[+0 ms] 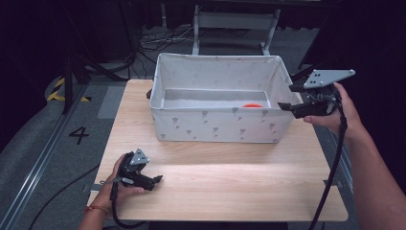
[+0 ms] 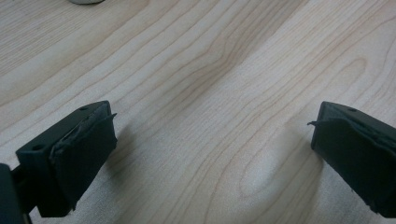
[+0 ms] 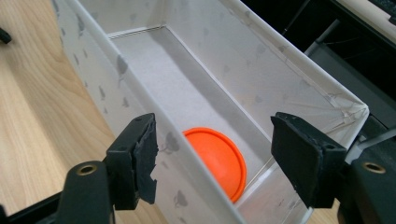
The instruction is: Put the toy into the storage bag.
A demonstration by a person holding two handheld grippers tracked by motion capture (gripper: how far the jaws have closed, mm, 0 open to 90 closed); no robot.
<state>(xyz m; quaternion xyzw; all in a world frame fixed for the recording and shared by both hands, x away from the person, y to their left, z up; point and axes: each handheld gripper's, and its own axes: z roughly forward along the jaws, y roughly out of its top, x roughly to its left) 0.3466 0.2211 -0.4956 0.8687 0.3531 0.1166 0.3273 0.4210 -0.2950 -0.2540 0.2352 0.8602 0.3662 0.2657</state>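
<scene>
Resting low on the table (image 1: 230, 182) at its near left corner, your left gripper (image 1: 158, 179) points right with its 2 jaws spread wide; in the left gripper view there is bare wood grain between them and nothing held. Further right, the white fabric bin (image 1: 215, 125) stands on the far half of the table, open at the top. An orange disc (image 3: 219, 161) lies flat on the bin's floor, in the near right corner, just beside the wall. At the far right, your right gripper (image 1: 283, 106) hovers at the bin's right end, jaws released and apart, straddling the bin's rim without gripping it, the disc below them untouched.
</scene>
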